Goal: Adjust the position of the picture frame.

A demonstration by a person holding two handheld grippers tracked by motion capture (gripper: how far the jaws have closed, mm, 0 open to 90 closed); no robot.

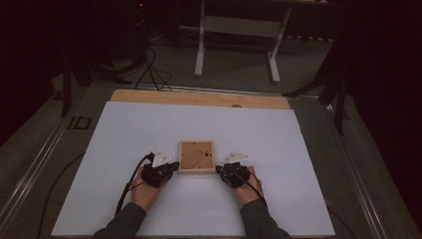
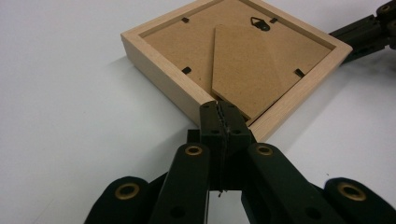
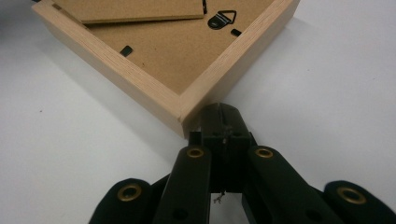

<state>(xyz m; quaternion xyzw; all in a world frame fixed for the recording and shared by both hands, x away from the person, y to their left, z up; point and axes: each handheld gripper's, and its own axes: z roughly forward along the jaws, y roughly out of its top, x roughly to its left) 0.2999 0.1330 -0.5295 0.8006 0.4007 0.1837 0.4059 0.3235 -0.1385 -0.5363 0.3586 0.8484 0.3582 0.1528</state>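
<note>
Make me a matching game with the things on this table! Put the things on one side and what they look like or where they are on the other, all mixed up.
Things:
1. frame
2. left hand-held gripper
3. right hand-held gripper
4. hanger hook
5. table

Descriptions:
A. white, with the frame lying on it
B. small, dark metal, on the brown back board
C. light wood, lying face down
D. jaws shut, at the frame's near left corner
E. jaws shut, at the frame's near right corner

Pairs: 1-C, 2-D, 3-E, 4-B, 5-A
</note>
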